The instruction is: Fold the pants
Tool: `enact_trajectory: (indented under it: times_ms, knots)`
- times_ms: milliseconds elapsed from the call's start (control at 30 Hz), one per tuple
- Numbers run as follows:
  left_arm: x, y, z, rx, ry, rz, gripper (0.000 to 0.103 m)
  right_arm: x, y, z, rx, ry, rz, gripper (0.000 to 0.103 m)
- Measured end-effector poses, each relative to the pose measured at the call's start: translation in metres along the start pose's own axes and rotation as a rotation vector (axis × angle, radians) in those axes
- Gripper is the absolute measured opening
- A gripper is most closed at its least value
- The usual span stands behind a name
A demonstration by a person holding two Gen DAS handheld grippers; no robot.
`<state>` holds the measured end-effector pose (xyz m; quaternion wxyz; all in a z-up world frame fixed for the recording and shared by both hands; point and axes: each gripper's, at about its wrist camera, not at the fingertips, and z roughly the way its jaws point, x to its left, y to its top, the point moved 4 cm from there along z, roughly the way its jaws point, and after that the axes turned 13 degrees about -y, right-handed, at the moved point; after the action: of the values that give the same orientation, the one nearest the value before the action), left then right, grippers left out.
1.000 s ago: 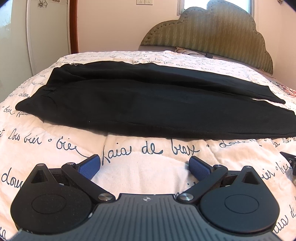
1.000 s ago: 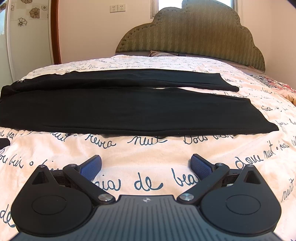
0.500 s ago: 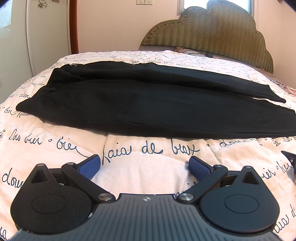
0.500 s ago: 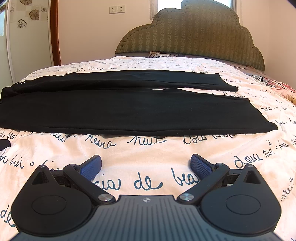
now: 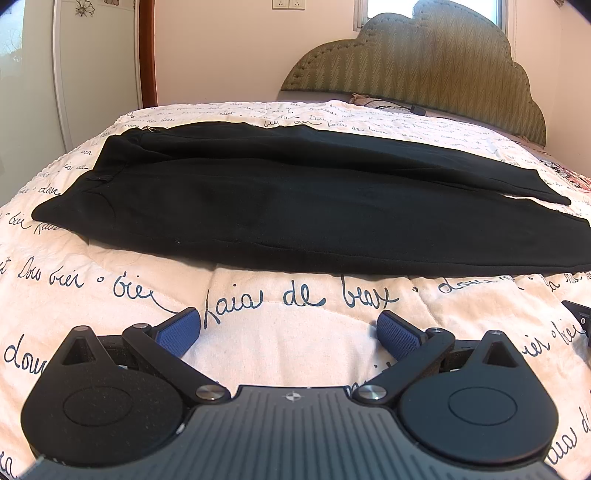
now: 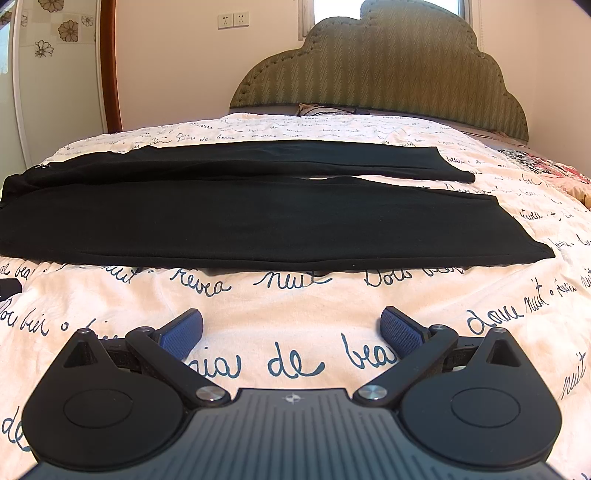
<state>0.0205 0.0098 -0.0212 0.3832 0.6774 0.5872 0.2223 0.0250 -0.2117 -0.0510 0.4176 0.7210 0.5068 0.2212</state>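
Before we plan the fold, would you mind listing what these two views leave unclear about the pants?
- Left wrist view: the black pants' near leg hem runs off the right edge.
- Right wrist view: the waistband is cut off at the left edge.
- Both views: the fabric is too dark to tell front from back.
- The object by the green headboard is too small to identify.

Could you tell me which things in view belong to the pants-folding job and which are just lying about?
Part of the job:
- black pants, laid flat across the bed
- left tongs, open, short of the pants
- right tongs, open, short of the pants

Just lying about:
- lettered bedspread
- green headboard
- pillow at the headboard
- wall sockets
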Motion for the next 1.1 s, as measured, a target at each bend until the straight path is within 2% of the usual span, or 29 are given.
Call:
enact_trajectory:
  times_ms: [500, 733, 833, 933, 967, 1100]
  knots:
    - [0.001, 0.001, -0.001, 0.014, -0.005, 0.008, 0.103, -0.003, 0.002, 0.001, 0.008, 0.013, 0.000, 0.103]
    - [0.018, 0.008, -0.021, 0.005, -0.064, -0.016, 0.101, -0.010, 0.004, 0.000, 0.012, 0.054, 0.031, 0.103]
    - [0.047, 0.028, -0.045, -0.061, -0.084, -0.070, 0.103, -0.014, 0.003, -0.006, -0.027, 0.090, 0.015, 0.103]
    - [0.087, 0.062, -0.064, -0.164, -0.084, -0.116, 0.103, -0.021, 0.009, -0.017, -0.052, 0.141, 0.033, 0.103]
    - [0.105, 0.078, -0.066, -0.196, -0.077, -0.129, 0.103, -0.024, 0.015, -0.020, -0.063, 0.179, 0.042, 0.103]
    - [0.170, 0.139, -0.051, -0.242, -0.009, -0.202, 0.103, -0.030, 0.045, -0.025, -0.105, 0.285, 0.044, 0.103]
